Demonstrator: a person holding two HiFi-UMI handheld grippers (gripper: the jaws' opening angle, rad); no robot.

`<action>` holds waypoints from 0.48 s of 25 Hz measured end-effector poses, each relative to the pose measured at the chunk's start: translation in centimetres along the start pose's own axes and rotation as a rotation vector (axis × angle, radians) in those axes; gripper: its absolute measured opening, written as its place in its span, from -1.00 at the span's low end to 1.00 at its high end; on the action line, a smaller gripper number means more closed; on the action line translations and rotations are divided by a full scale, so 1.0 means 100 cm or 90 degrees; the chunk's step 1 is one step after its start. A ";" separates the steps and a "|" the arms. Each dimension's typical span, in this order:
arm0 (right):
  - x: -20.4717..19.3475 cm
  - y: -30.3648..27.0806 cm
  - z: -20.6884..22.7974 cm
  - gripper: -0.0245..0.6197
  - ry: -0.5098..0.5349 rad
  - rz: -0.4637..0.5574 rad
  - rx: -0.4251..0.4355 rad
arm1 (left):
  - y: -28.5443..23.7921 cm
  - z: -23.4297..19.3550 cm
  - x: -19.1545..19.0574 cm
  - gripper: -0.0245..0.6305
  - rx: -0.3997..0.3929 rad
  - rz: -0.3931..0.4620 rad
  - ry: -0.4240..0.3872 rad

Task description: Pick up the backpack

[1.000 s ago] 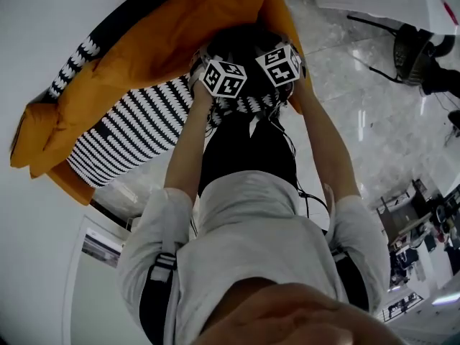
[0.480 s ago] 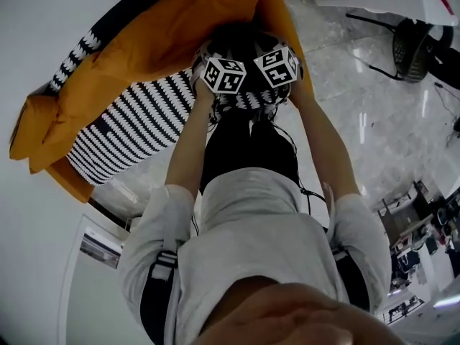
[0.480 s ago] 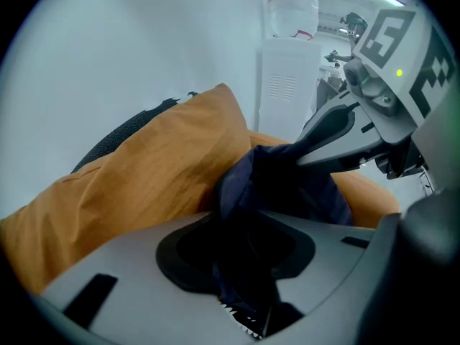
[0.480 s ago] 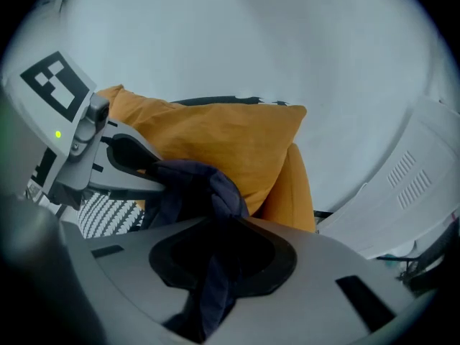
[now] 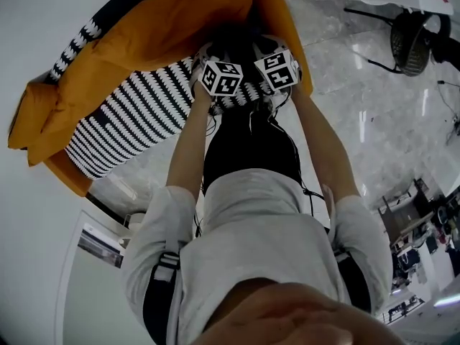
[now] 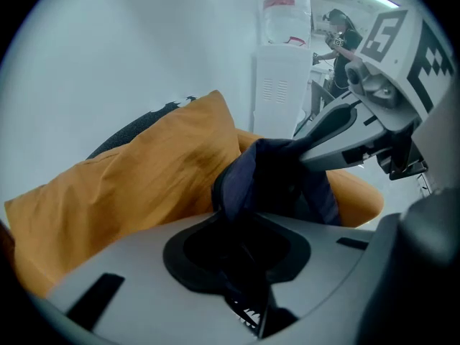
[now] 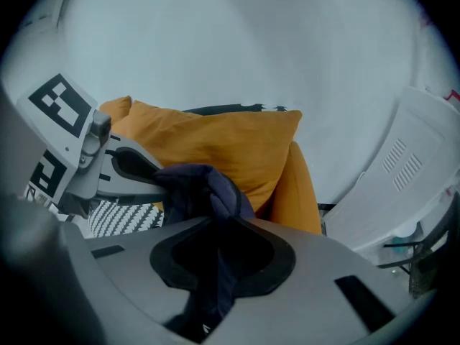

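Observation:
The backpack (image 5: 241,38) is dark navy and rests against the orange sofa cushion (image 5: 144,42), half hidden behind the two marker cubes. My left gripper (image 6: 244,221) has a bunch of the bag's navy fabric (image 6: 277,175) between its jaws, which are closing on it. My right gripper (image 7: 215,257) is closing too, with a fold of the same fabric (image 7: 205,185) drawn through its jaws. The two grippers sit side by side, left gripper (image 5: 221,77) and right gripper (image 5: 279,69), both angled down into the bag.
A black-and-white striped cushion (image 5: 122,121) lies on the sofa to the left. A white water dispenser (image 6: 284,85) with a bottle on top stands beside the sofa. An office chair (image 5: 410,38) stands on the marble floor (image 5: 374,121) at the right. A white wall lies behind.
Both grippers stay side by side on the backpack. Less of the dark bag shows above the cubes than a second ago, and the sofa has slid slightly left in the view.

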State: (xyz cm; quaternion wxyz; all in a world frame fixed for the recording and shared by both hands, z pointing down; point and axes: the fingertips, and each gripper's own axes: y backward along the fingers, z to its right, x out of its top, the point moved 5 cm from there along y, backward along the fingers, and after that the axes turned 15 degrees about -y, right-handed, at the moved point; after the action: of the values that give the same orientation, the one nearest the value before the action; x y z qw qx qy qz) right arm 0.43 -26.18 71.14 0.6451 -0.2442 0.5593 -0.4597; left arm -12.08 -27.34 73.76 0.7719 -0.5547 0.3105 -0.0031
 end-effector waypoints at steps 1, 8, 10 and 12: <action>-0.003 0.003 -0.002 -0.69 -0.002 0.003 0.004 | 0.003 0.004 -0.002 -0.68 0.000 -0.002 0.000; -0.028 0.023 -0.011 -0.69 0.004 0.012 0.017 | 0.019 0.034 -0.015 -0.69 0.014 -0.001 0.017; -0.034 0.028 -0.016 -0.69 0.005 0.016 0.019 | 0.024 0.041 -0.019 -0.69 0.016 0.014 0.043; -0.041 0.033 -0.021 -0.69 0.004 0.016 0.022 | 0.031 0.048 -0.025 -0.69 0.020 0.023 0.063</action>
State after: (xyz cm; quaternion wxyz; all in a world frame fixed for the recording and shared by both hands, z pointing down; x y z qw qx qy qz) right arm -0.26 -20.67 69.90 0.6533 -0.2248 0.5564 -0.4616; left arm -12.82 -21.15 73.20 0.7642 -0.5360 0.3582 -0.0215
